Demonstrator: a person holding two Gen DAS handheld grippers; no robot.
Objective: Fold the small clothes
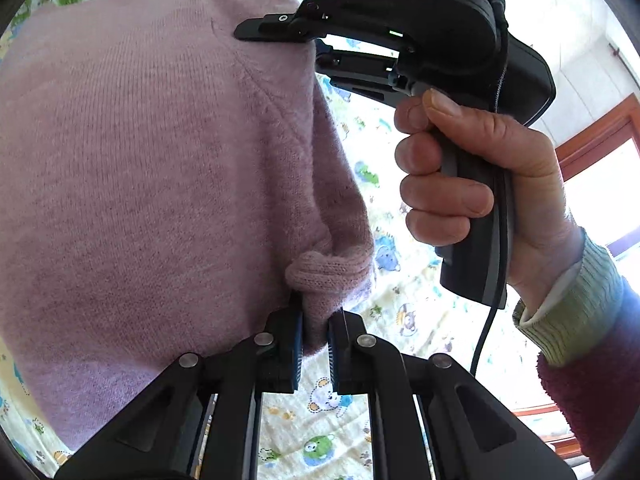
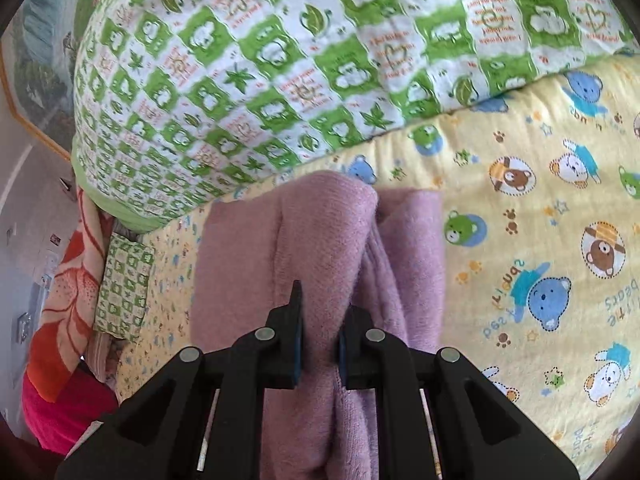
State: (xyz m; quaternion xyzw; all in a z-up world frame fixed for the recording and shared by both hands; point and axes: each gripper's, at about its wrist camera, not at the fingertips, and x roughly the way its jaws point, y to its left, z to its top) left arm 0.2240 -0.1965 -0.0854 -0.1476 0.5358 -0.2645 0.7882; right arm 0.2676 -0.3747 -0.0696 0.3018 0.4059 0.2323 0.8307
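Observation:
A pink knit sweater [image 1: 140, 160] hangs lifted between both grippers and fills the left half of the left wrist view. My left gripper [image 1: 316, 320] is shut on a bunched, rolled edge of it. My right gripper [image 1: 276, 38], held by a person's hand [image 1: 460, 180], pinches the sweater's upper edge. In the right wrist view the right gripper [image 2: 320, 320] is shut on a thick fold of the sweater [image 2: 320, 240], which drapes down onto the yellow bear-print sheet [image 2: 540, 200].
A green and white patterned quilt [image 2: 280, 60] is piled along the far side of the bed. A small green checked pillow [image 2: 124, 288] and an orange-red blanket [image 2: 64, 300] lie at the left edge. Bare sheet shows to the right of the sweater.

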